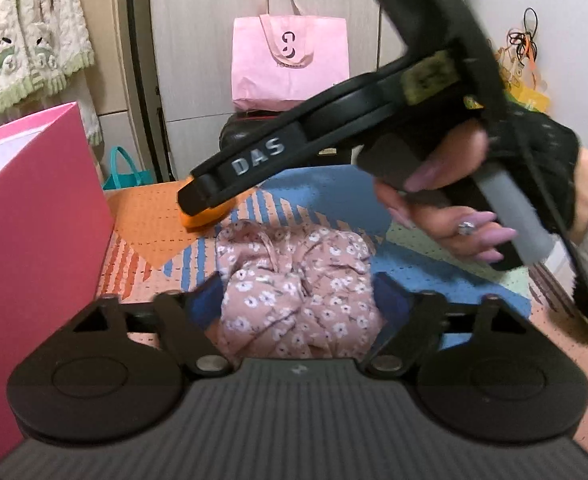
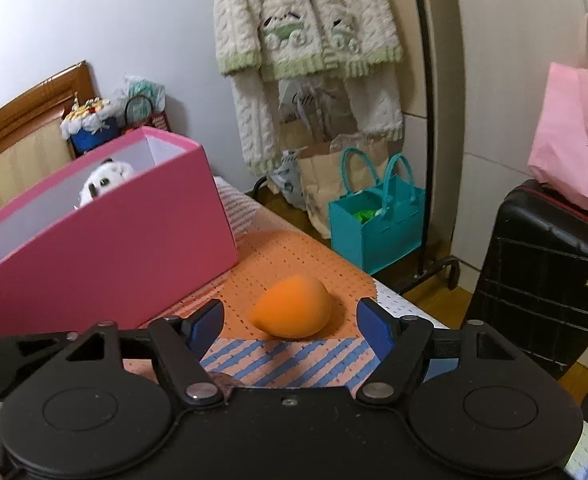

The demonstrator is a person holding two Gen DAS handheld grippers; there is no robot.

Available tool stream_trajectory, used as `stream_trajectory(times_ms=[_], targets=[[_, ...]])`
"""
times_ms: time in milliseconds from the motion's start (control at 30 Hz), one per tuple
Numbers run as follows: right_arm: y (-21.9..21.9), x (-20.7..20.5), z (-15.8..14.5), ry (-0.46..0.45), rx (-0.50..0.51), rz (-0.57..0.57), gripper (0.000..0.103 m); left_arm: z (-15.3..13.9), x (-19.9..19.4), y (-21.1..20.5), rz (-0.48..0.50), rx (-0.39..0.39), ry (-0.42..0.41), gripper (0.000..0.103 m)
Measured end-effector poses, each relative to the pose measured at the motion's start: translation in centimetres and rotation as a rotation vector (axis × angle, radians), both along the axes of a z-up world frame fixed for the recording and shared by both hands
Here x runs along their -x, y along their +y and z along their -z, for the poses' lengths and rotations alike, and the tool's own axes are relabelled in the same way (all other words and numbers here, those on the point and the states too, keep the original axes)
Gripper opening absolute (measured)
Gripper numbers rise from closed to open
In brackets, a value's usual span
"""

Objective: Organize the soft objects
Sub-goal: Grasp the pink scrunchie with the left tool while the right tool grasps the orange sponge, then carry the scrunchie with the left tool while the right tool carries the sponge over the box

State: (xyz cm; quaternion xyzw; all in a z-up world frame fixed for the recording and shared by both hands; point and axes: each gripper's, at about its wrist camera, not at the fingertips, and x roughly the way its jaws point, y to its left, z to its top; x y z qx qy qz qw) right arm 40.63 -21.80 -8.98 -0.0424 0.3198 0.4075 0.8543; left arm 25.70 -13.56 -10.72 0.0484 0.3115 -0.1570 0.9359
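Left gripper (image 1: 296, 300): jaws spread wide, blue pads on either side of a bunched pink floral cloth (image 1: 294, 280). The cloth fills most of the gap; the left pad looks to be touching or just beside its edge, the right pad just beside it. Real contact cannot be told. The cloth lies on the patterned mat (image 1: 146, 224), in the middle, near the camera.

Right gripper (image 2: 290, 326): jaws also wide, holding nothing. The orange sponge (image 2: 292, 306), egg-shaped, sits on the mat's orange patch (image 2: 294, 256) between the two blue pads and slightly beyond them, clear of both.

In the left wrist view the right gripper (image 1: 206, 208) comes in from the upper right, held by the right hand (image 1: 474, 196) in a black fingerless glove, tips low over the orange sponge (image 1: 204, 220), which shows only as a sliver under them, just beyond the cloth on its far left.

Pink box (image 2: 106, 240) stands on the left side of the mat, open at the top, with a white plush toy (image 2: 104, 180) peeking over its rim. It is well apart from the sponge.

Beyond the mat: teal bag (image 2: 378, 224) on the floor, black suitcase (image 2: 542, 280) at right with a pink tote (image 2: 574, 140) resting on it, cream knit cardigan (image 2: 306, 20) hanging on the wall.
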Motion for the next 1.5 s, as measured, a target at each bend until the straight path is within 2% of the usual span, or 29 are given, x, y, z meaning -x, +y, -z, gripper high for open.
stream_trajectory(times_ms=[33,100,167,233,267,300,400,533,800,1100,1367,1500], targets=[[0.2,-0.3,0.2,0.001,0.002,-0.006,0.078,0.1,-0.2,0.0,-0.004,-0.004,0.018,0.053],[0.5,-0.7,0.5,-0.002,0.017,-0.017,0.078,0.2,-0.8,0.5,-0.011,0.020,0.049,0.047],[1.0,-1.0,0.9,-0.004,0.036,-0.030,0.078,0.0,-1.0,0.9,-0.023,0.029,0.053,0.033],[1.5,-1.1,1.1,-0.009,0.051,-0.044,0.076,-0.1,-1.0,1.0,-0.028,0.037,0.057,0.028],[1.7,-1.2,1.3,-0.014,0.060,-0.048,0.068,-0.2,-1.0,1.1,-0.029,0.041,0.060,0.027],[1.9,-1.2,1.5,-0.019,0.073,-0.053,0.059,-0.2,-1.1,1.1,-0.031,0.043,0.061,0.026],[2.0,-0.8,1.5,-0.036,0.075,-0.061,0.054,-0.3,-1.1,1.0,-0.037,0.045,0.061,0.025],[1.3,0.0,0.9,-0.054,0.056,-0.024,0.053,-0.2,-1.8,1.8,-0.074,0.096,0.087,0.025],[-2.5,3.5,-1.5,-0.080,-0.026,0.161,0.053,-0.5,-1.3,2.2,-0.092,0.121,0.091,0.023],[-5.2,8.2,-1.2,-0.025,-0.074,0.301,0.053,-1.6,0.3,2.6,-0.073,0.130,0.065,0.022],[-5.9,12.5,-1.6,-0.018,-0.068,0.369,0.053,-2.8,2.3,3.7,-0.039,0.159,0.069,0.022],[-5.7,15.0,-1.5,-0.020,-0.032,0.384,0.053,-3.3,3.6,4.4,-0.022,0.175,0.076,0.022]])
